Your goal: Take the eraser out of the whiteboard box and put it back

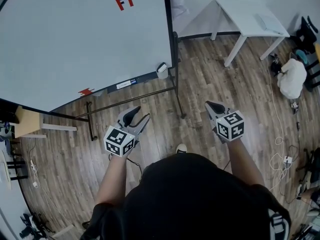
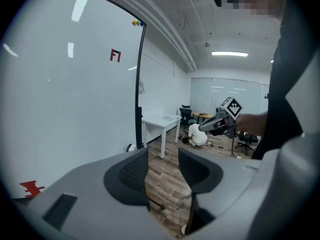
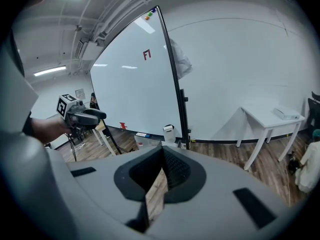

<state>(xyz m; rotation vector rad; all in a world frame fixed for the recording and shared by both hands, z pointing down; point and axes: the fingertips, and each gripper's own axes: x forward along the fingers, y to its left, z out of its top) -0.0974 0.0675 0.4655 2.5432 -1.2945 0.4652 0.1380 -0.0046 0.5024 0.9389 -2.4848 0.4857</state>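
Jaws stand apart on the left gripper [image 1: 143, 112], together on the right gripper [image 1: 210, 105], both empty; eraser unseen, presumably inside the whiteboard box [image 1: 162, 70] well ahead; approach squarely, opening the right before reaching in.

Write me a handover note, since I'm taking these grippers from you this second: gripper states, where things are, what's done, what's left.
Left gripper: jaws apart, empty.
Right gripper: jaws together, empty.
Both are held over the floor, short of the whiteboard.
The white box sits at the board's lower right corner; the eraser can't be made out from here.
Done: nothing that shows.
Left: reach the box, take the eraser out, put it back.
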